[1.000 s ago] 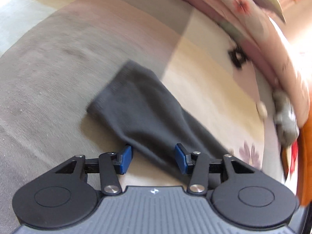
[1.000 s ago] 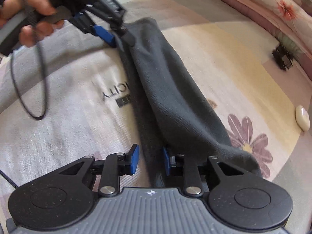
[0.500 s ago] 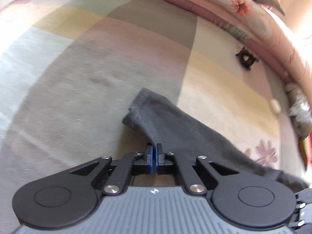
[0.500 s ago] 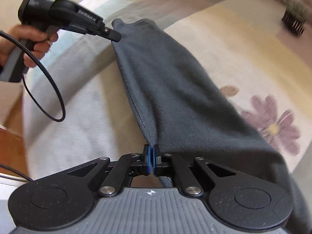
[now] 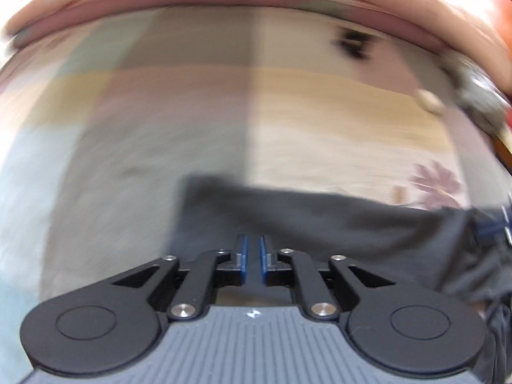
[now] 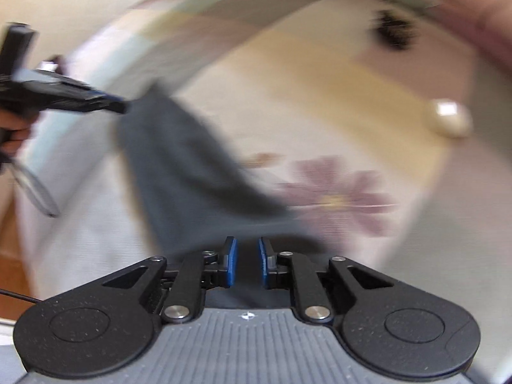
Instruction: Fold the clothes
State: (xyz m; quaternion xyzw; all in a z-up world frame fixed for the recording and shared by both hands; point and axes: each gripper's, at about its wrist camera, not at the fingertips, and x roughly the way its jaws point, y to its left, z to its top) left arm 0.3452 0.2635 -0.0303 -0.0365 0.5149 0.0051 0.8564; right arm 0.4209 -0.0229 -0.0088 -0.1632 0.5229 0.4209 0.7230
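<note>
Dark grey garment [image 5: 320, 220] stretched over patterned bedspread [image 5: 160, 147] between left gripper [image 5: 252, 256] and right gripper [image 6: 245, 260]; both jaws narrow, opening, cloth between the pads. Best to lower both ends level, edges aligned, before releasing fully

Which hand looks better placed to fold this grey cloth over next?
Left, probably: the left gripper, fingers opening around the grey cloth, sits at its short end edge; the right gripper, also opening, straddles it mid-length.
</note>
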